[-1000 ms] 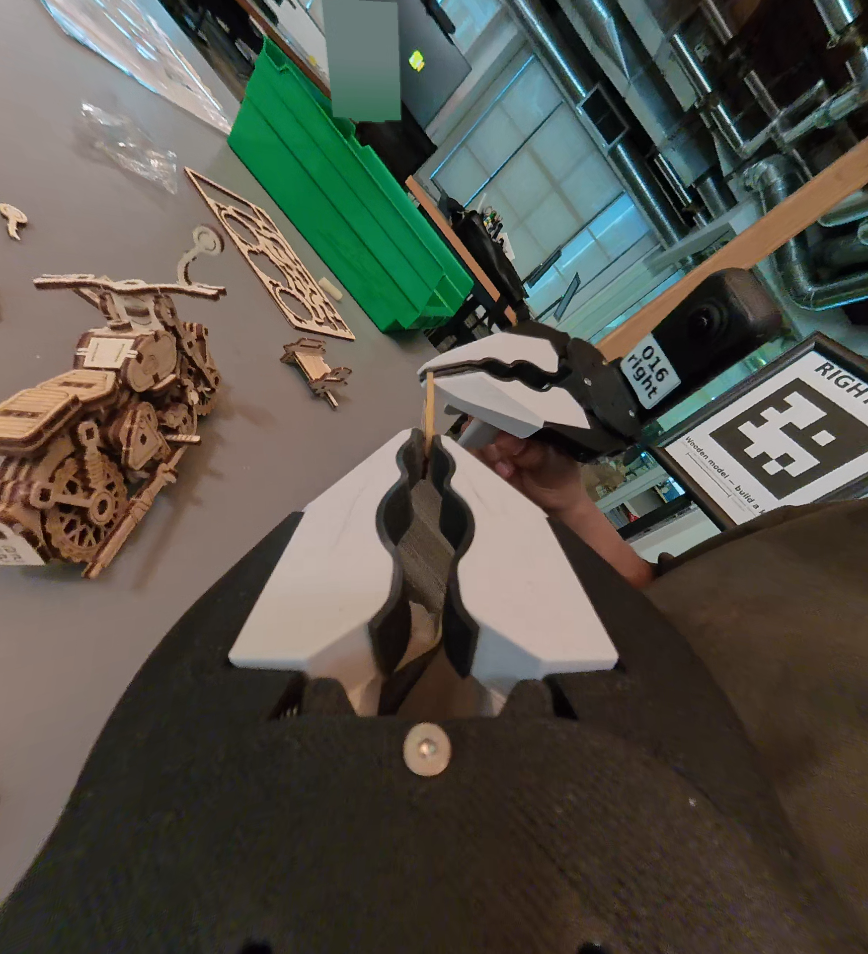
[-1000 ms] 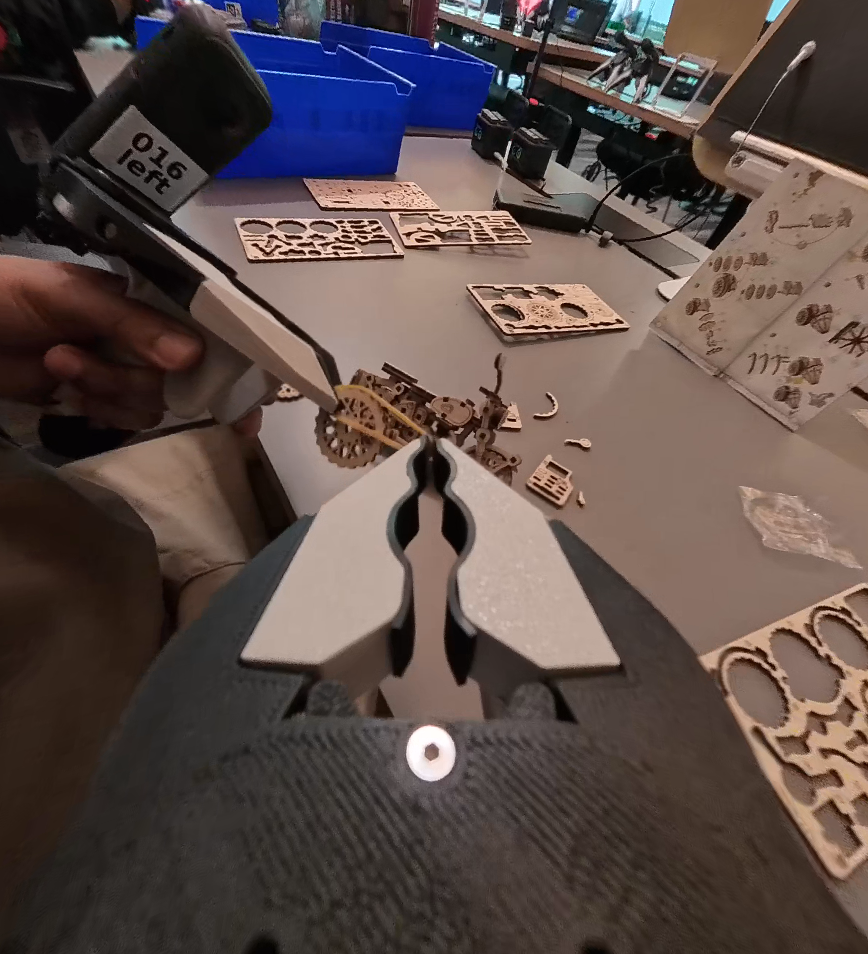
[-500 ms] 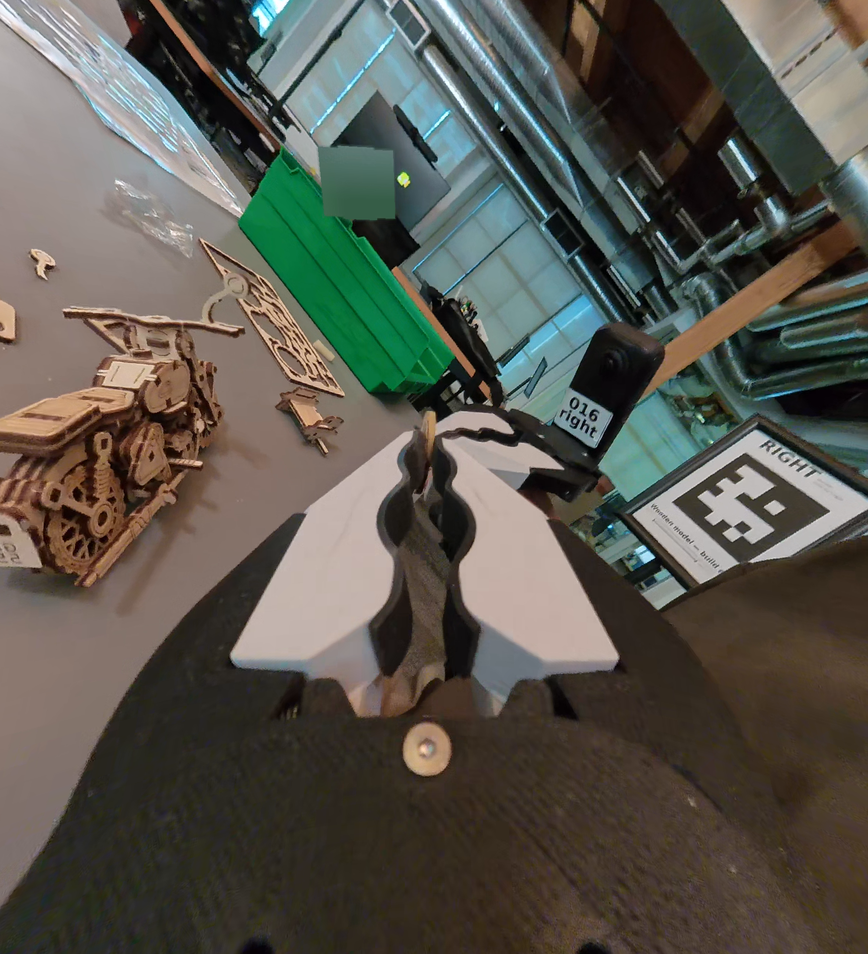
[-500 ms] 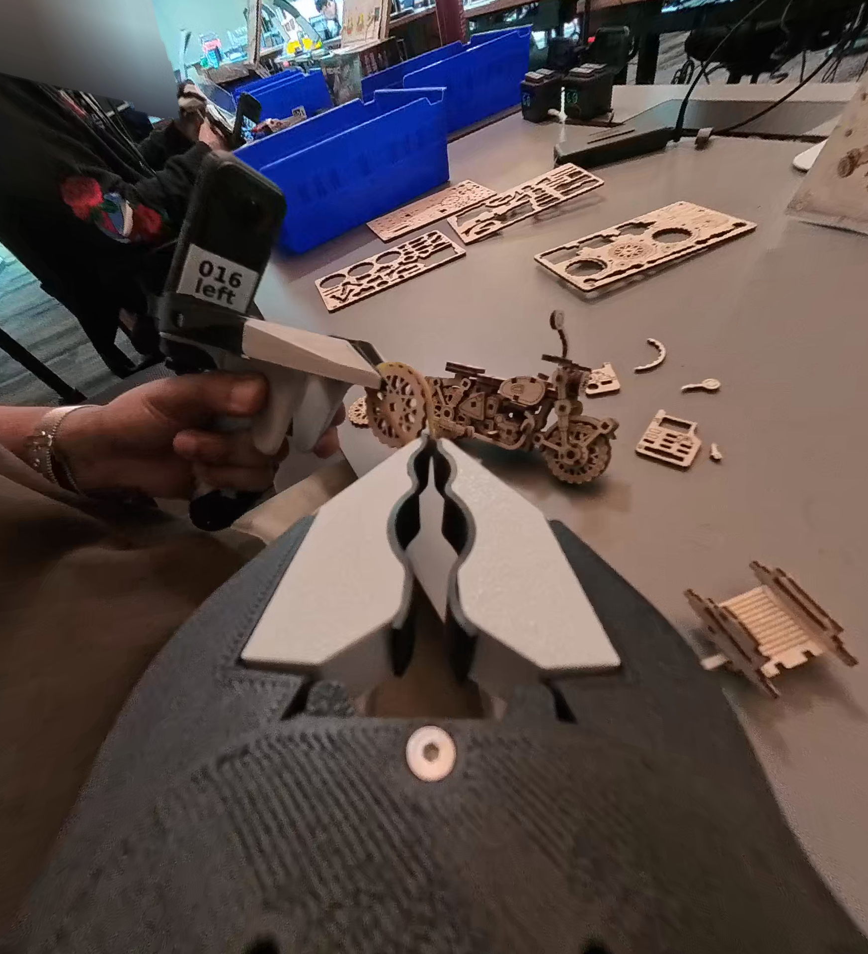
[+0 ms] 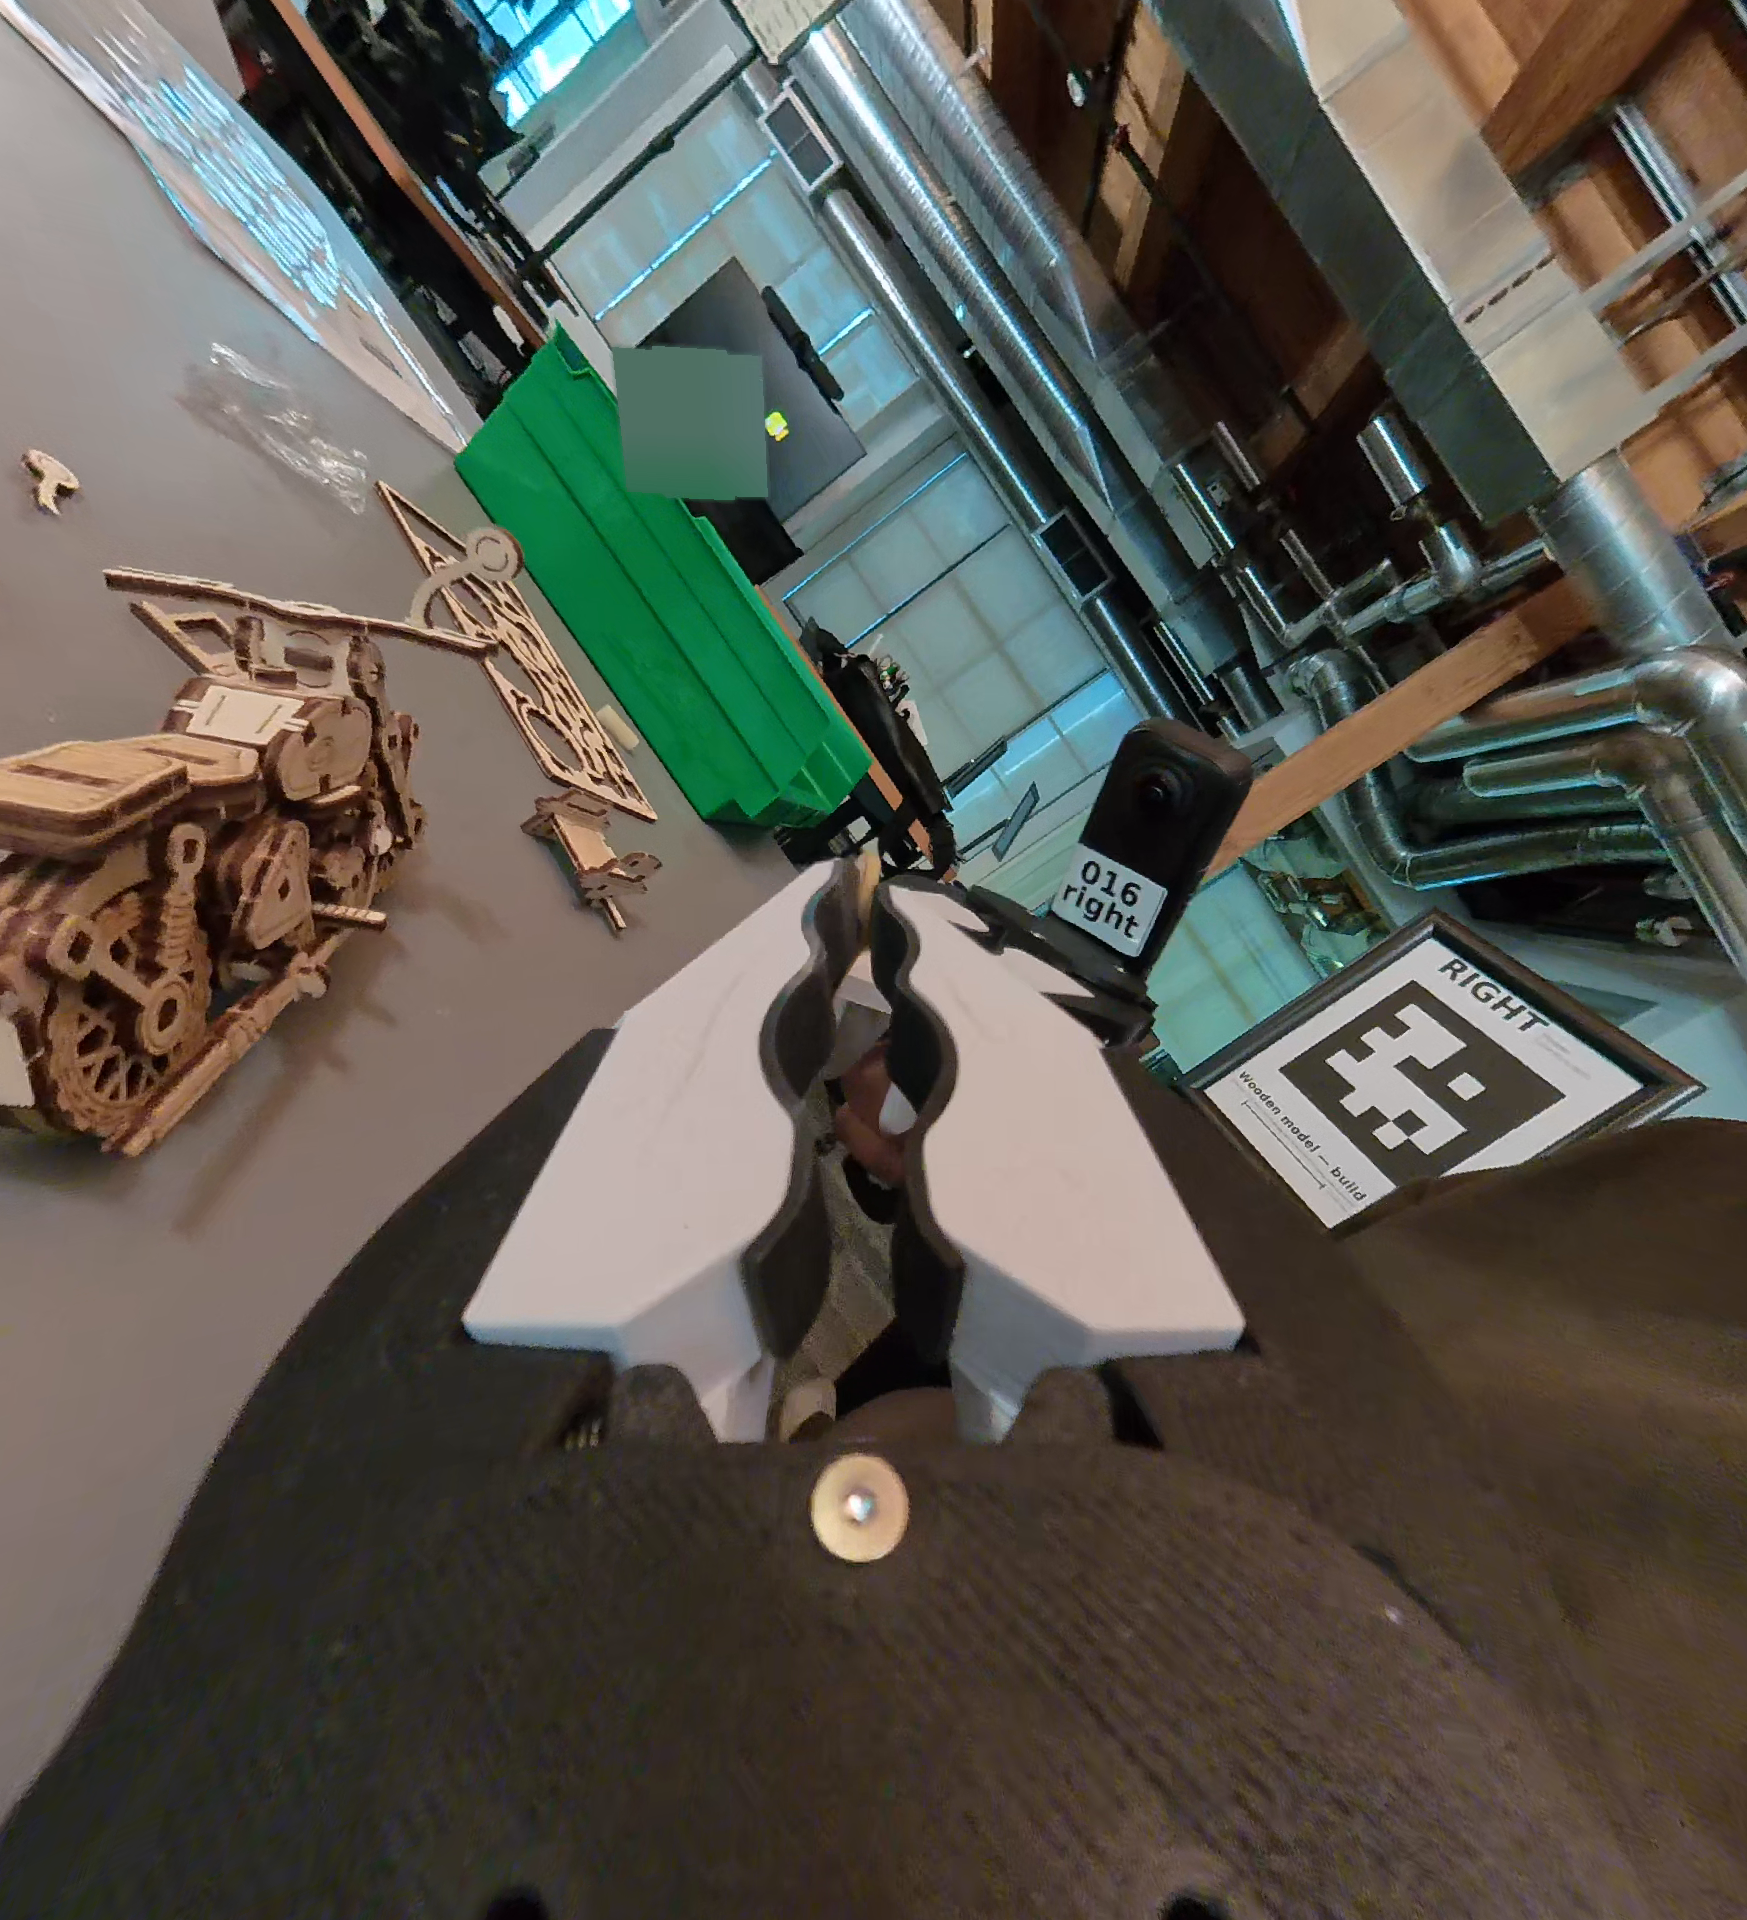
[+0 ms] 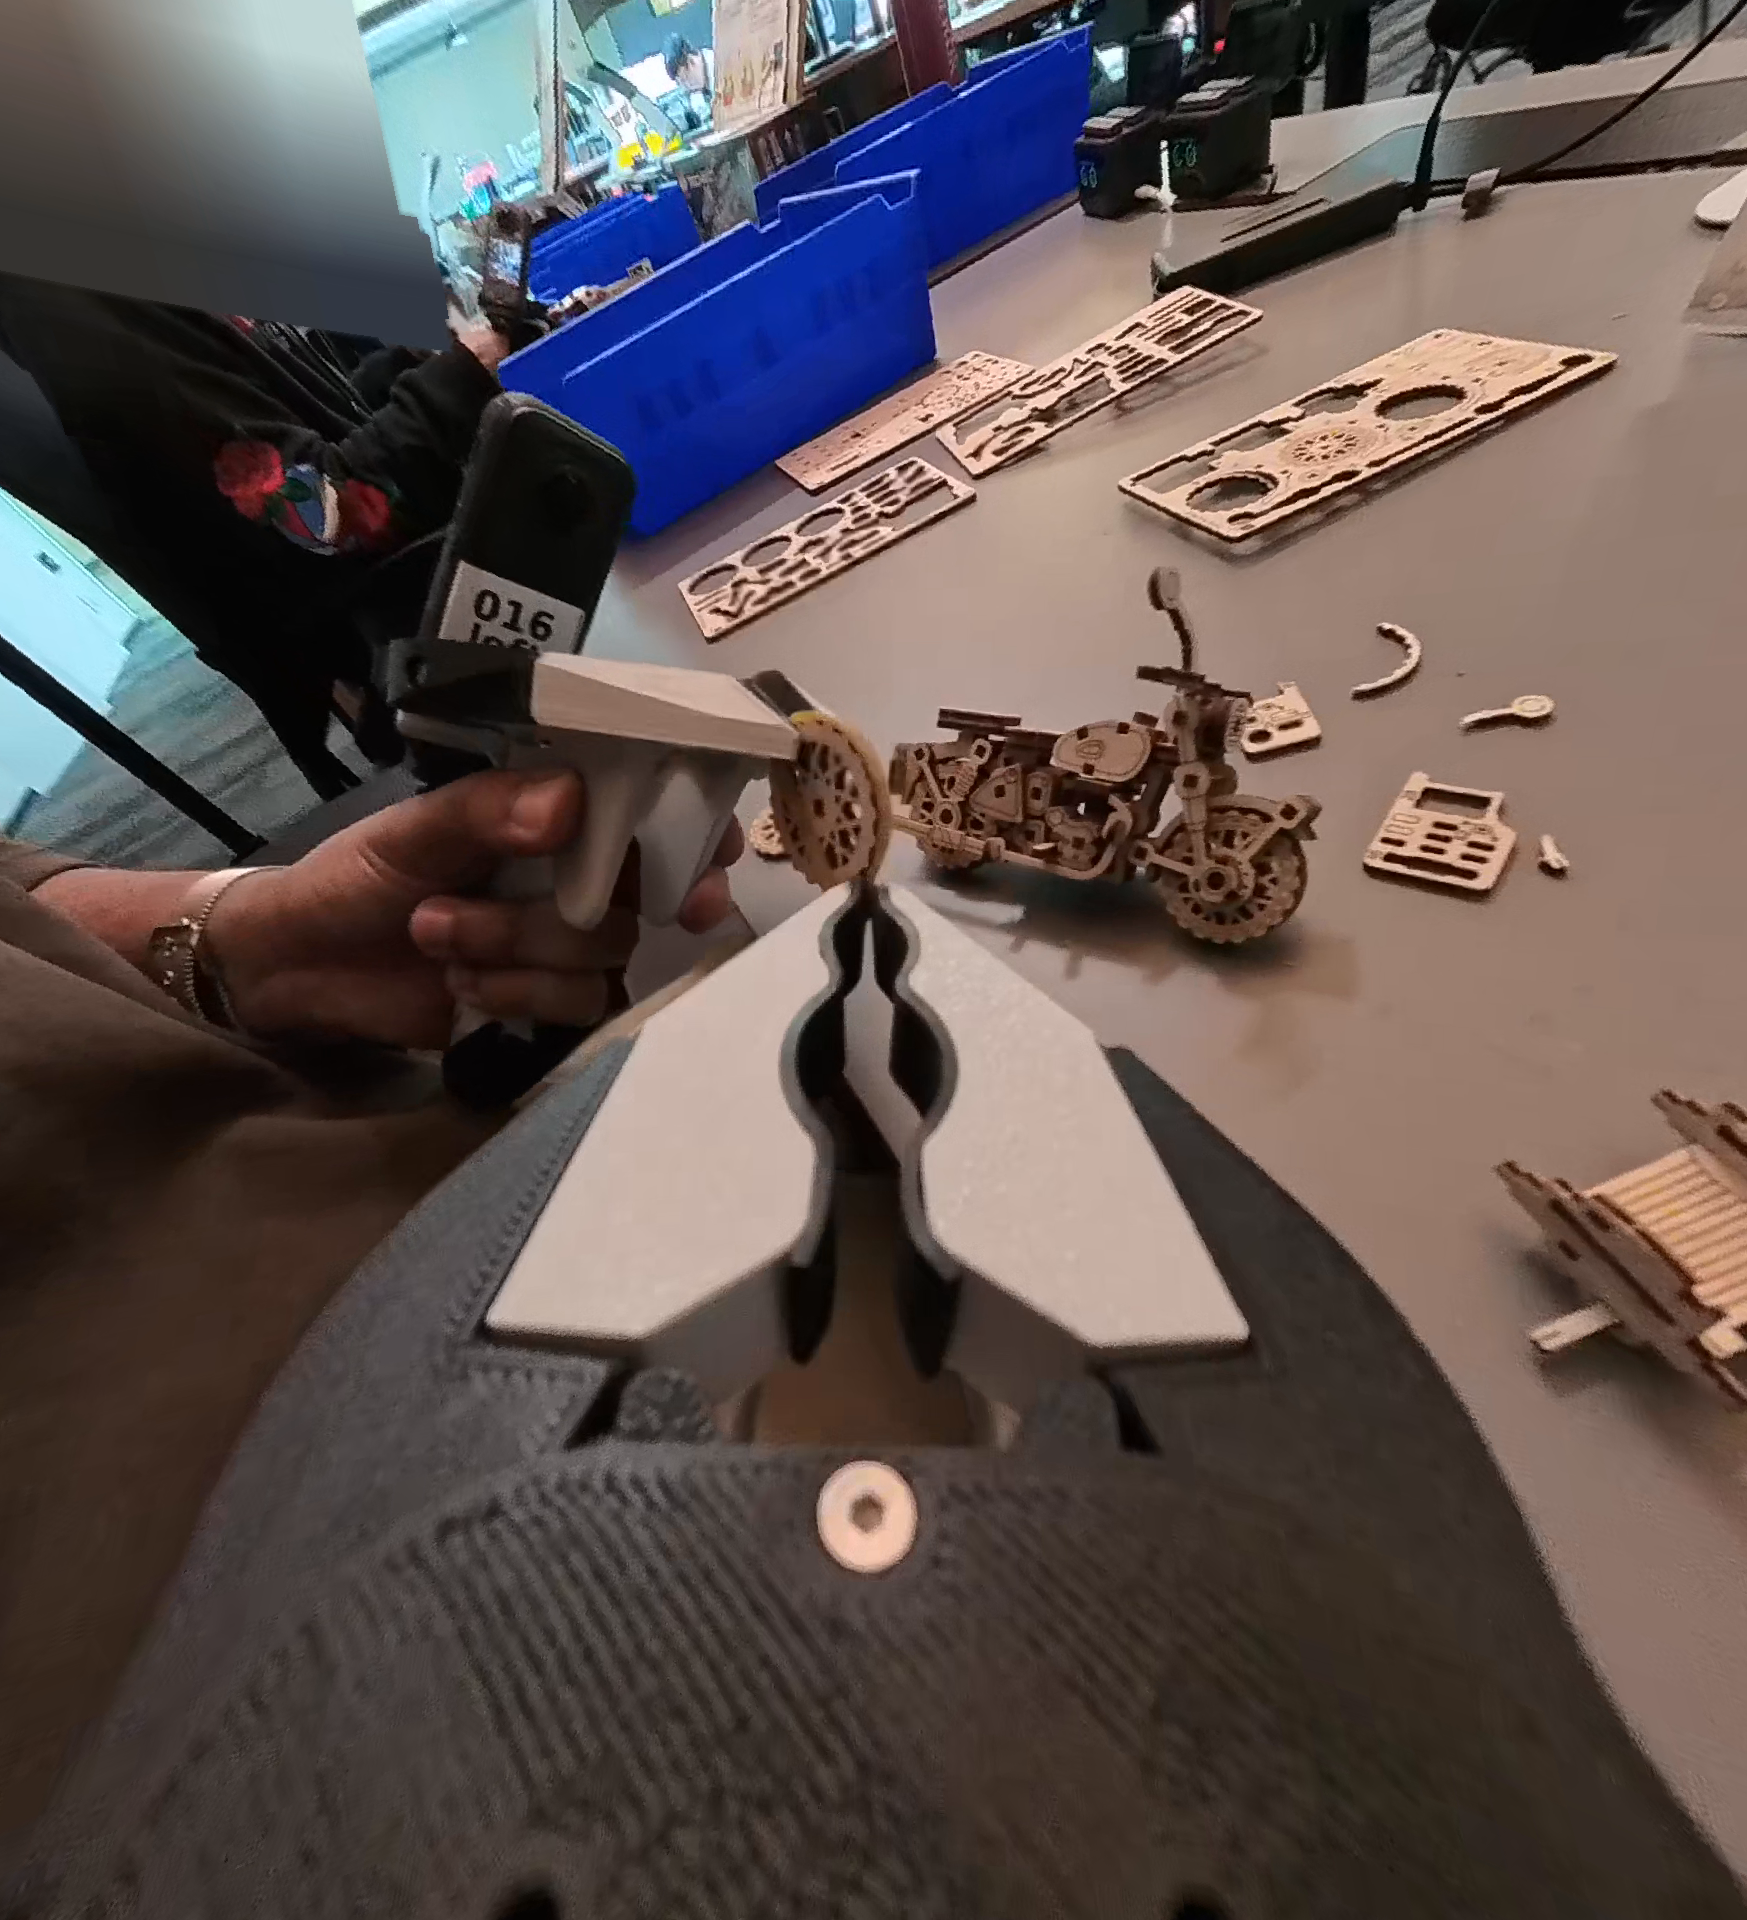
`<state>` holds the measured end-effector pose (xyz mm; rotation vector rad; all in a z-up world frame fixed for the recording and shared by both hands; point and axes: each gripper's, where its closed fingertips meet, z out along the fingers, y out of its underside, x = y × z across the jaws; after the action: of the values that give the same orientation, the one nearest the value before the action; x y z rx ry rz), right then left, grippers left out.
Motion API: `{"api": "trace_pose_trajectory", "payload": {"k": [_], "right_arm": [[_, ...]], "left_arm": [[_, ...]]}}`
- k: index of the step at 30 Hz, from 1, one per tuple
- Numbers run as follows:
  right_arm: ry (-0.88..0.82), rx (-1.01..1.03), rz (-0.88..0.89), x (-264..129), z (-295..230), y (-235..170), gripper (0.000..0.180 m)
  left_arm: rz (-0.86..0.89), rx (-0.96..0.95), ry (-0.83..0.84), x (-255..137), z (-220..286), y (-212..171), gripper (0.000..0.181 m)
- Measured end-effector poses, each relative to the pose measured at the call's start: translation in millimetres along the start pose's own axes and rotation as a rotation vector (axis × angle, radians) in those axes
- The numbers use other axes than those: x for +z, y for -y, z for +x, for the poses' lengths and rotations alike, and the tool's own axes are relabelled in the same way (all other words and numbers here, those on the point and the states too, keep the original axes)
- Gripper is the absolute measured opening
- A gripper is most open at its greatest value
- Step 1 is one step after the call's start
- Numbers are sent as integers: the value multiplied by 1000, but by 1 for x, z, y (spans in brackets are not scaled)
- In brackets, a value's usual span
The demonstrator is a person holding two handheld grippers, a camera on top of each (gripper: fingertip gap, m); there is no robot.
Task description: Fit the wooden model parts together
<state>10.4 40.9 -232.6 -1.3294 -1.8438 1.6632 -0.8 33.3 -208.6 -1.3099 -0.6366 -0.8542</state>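
**A:** What have you got closest to you?

**B:** My right gripper (image 6: pixel 864 899), jaws pinched nearly together. Its tips sit right under the rim of the wooden wheel (image 6: pixel 829 805). Whether they nip the rim or only touch it, I cannot tell.

**A:** And who has the wheel?

**B:** My left gripper (image 6: pixel 781 717), just beyond and to the left. It is clamped on the wheel's top edge. In its own view I see only a pale sliver of wood at the tips (image 5: pixel 856 891). The wheel stands on edge, its flat face turned toward my right camera.

**A:** Where does it need to go?

**B:** I'd judge to the motorcycle model (image 6: pixel 1108 795), which stands upright on the grey table (image 6: pixel 1471 987) a little farther out and to the right of the wheel. Its long axis runs left to right across my right view, with the near end facing the wheel. So the left gripper is the closer one and would carry the wheel rightward.

**A:** Anything else out there?

**B:** A small slatted wooden piece (image 6: pixel 1679 1257) to my right, and cut-out sheets (image 6: pixel 1368 431) farther back.
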Motion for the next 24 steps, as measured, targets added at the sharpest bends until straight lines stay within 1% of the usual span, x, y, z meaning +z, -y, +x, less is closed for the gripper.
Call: {"api": "trace_pose_trajectory", "payload": {"k": [5, 10, 12, 14, 16, 17, 18, 19, 21, 24], "right_arm": [[88, 103, 63, -2, -4, 7, 0], [222, 237, 144, -8, -12, 17, 0], [234, 240, 149, -8, -14, 18, 0], [208, 201, 135, -6, -15, 16, 0], [160, 146, 52, 1, -13, 2, 1], [148, 125, 44, 3, -14, -1, 1], [159, 134, 84, 1, -17, 6, 0], [148, 135, 109, -1, -16, 13, 0], [38, 80, 74, -1, 1, 8, 0], [-22, 72, 49, -3, 12, 2, 0]], "left_arm": [[34, -62, -61, -1, 7, 4, 1], [91, -206, -166, -1, 19, 8, 1], [119, -252, -190, -1, 21, 10, 0], [143, -287, -210, -2, 22, 11, 0], [206, -330, -269, -6, 30, 24, 0], [180, -287, -242, -4, 31, 23, 0], [153, -201, -213, -3, 34, 19, 0], [157, -171, -214, -3, 38, 20, 0], [186, -195, -218, -7, 35, 29, 0], [179, -152, -171, -13, 28, 35, 0]]}}
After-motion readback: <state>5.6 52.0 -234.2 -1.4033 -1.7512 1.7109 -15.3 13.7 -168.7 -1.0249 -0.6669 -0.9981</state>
